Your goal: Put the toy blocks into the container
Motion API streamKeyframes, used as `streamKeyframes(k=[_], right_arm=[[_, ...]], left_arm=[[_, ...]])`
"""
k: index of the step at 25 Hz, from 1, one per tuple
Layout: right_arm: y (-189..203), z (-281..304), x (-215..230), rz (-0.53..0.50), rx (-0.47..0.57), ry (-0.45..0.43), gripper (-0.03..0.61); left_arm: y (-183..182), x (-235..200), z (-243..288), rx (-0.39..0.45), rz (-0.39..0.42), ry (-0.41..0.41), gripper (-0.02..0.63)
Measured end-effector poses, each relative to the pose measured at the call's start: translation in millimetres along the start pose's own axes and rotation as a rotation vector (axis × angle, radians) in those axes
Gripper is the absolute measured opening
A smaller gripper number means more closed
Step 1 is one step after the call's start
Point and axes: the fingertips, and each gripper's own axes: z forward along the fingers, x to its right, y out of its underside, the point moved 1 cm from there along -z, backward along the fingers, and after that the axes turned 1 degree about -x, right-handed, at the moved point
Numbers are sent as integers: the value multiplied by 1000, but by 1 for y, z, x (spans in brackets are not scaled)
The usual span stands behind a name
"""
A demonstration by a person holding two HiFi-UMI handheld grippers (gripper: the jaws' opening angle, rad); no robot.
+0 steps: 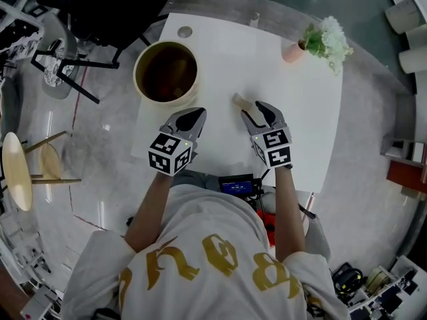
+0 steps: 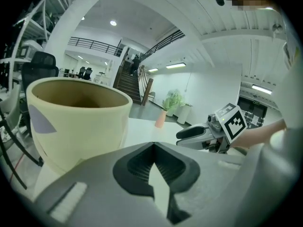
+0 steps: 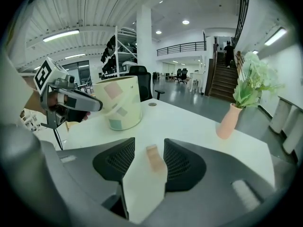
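Observation:
A tan toy block (image 1: 241, 101) lies on the white table (image 1: 313, 132), just ahead of my right gripper (image 1: 259, 112). In the right gripper view the block (image 3: 153, 157) rests on the tabletop between the open jaws of the right gripper (image 3: 149, 148), apart from both pads. The cream container (image 1: 137, 72) stands at the table's far left; its inside looks dark. My left gripper (image 1: 192, 117) hovers near it with nothing held. Seen from the left gripper view, the left gripper (image 2: 153, 148) has its tips together, and the container (image 2: 80, 122) rises close on the left.
A pink vase with a white-flowered plant (image 1: 293, 51) stands at the table's far right corner. A small grey disc (image 1: 185, 31) lies behind the container. A black office chair (image 1: 100, 12) and a wooden stool (image 1: 17, 172) stand left of the table.

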Motion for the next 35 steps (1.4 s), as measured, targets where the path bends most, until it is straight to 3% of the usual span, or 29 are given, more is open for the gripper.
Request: streamKeyframes(k=[13,22,35], right_arm=[[35,34,8,28,-122,-14,218],[55,60,13,-6,-192,4,218],[66,66,11,-48,-218,1,196]], left_arm=[[32,2,26,-85,-42,72,2],[44,-3,33,-113,-112,108,2],[51,-8,37,-144,-142,126,2]])
